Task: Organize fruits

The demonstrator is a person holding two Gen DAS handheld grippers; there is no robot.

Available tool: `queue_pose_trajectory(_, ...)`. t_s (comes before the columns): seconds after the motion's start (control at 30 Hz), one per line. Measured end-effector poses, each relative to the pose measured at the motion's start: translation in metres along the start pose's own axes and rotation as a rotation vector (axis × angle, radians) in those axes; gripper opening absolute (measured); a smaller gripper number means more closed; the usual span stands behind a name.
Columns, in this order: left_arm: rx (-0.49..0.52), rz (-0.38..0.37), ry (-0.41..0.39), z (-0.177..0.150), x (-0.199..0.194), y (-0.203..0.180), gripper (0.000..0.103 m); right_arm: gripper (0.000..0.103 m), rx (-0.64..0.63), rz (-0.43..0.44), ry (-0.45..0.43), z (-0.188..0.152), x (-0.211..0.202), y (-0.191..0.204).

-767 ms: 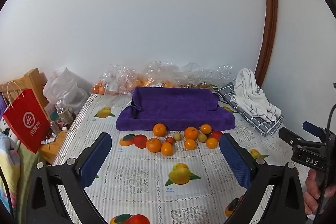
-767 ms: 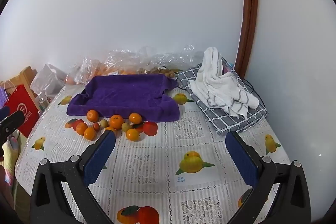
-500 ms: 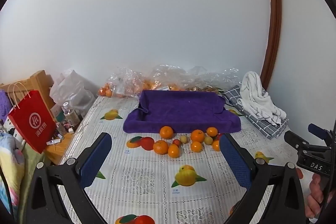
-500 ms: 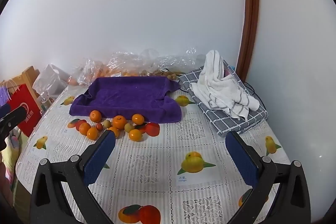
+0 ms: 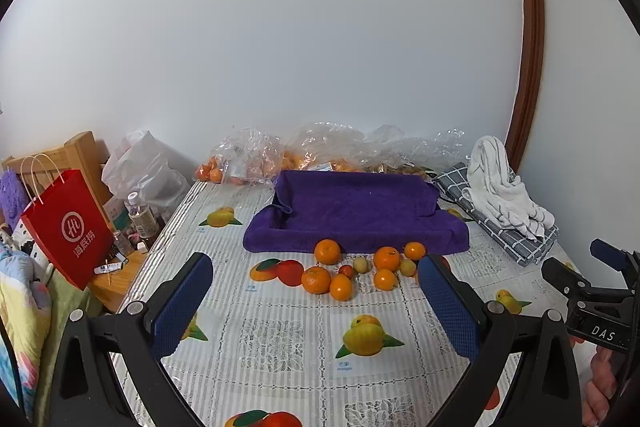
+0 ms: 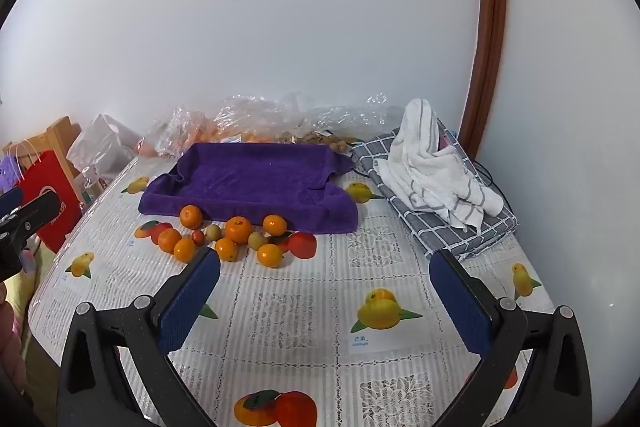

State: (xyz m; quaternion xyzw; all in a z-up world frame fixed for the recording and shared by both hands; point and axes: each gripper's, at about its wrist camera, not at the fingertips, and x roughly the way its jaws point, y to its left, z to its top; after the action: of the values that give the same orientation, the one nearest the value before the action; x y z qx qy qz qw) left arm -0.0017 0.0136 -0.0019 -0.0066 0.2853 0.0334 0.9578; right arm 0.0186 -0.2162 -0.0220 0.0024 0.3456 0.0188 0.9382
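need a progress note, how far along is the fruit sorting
Done: nothing visible; the purple towel-lined tray holds no fruit. In hand: nothing; the left gripper and right gripper are both open and empty above the tablecloth. Left: the whole cluster of oranges and small greenish fruits lying in front of the tray.

Loose oranges (image 5: 327, 251), small fruits, clustered before purple towel (image 5: 352, 211)

left gripper (image 5: 316, 271) tilted up | right gripper (image 6: 325, 267) tilted up | fruits (image 6: 236, 233) lower in view
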Motion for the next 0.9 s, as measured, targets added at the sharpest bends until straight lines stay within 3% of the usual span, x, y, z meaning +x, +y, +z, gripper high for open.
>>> queue_pose_trajectory(0.9, 0.011, -0.007, -0.019, -0.0055, -0.0027, -0.006, 0.103, 0.103, 0.003, 0.011, -0.001, -0.0043, 0.0019, 0.0053)
